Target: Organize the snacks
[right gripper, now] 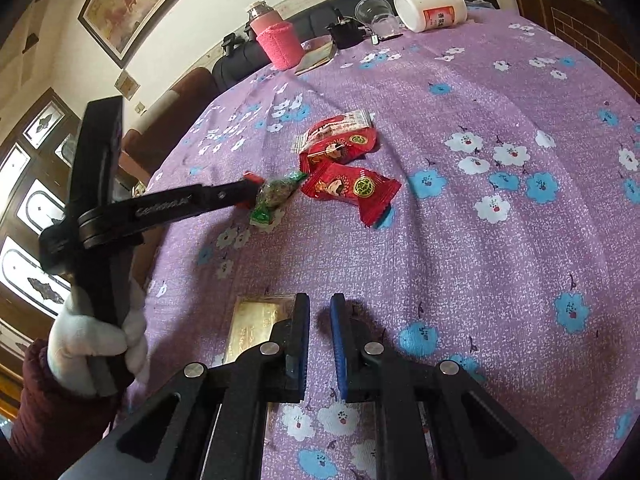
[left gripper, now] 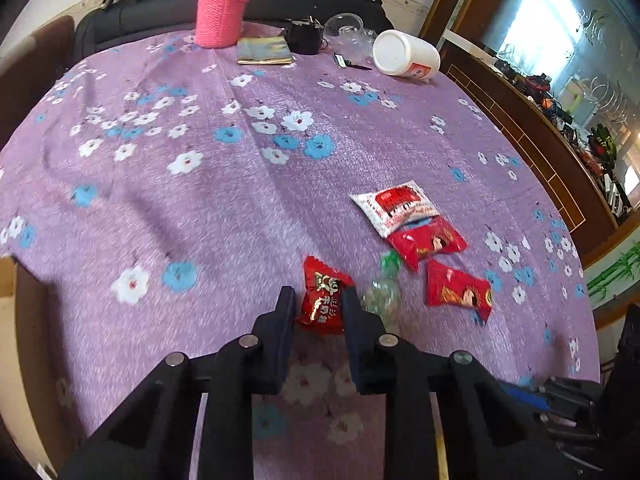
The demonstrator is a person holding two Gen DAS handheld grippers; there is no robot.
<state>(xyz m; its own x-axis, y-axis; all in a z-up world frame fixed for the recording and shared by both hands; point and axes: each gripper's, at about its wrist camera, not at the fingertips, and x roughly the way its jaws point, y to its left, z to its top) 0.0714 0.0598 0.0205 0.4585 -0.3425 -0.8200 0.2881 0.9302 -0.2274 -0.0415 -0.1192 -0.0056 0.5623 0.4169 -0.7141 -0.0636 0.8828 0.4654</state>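
My left gripper [left gripper: 318, 294] is shut on a small red snack packet [left gripper: 323, 298] low over the purple flowered tablecloth [left gripper: 200, 200]; it also shows in the right wrist view [right gripper: 250, 194]. A clear green-ended candy [left gripper: 382, 290] lies just right of it, also in the right wrist view [right gripper: 276, 196]. Two red packets [left gripper: 456, 288] [left gripper: 426, 242] and a white-and-red packet [left gripper: 396, 206] lie beyond. My right gripper [right gripper: 320, 306] is empty, its jaws a narrow gap apart, beside a gold packet [right gripper: 252, 330].
At the table's far edge stand a pink knitted-sleeve bottle [left gripper: 222, 8], a tipped white jar [left gripper: 404, 54], a clear cup [left gripper: 346, 28], a black object [left gripper: 306, 36] and a flat gold packet [left gripper: 264, 50]. A wooden cabinet [left gripper: 540, 140] runs along the right.
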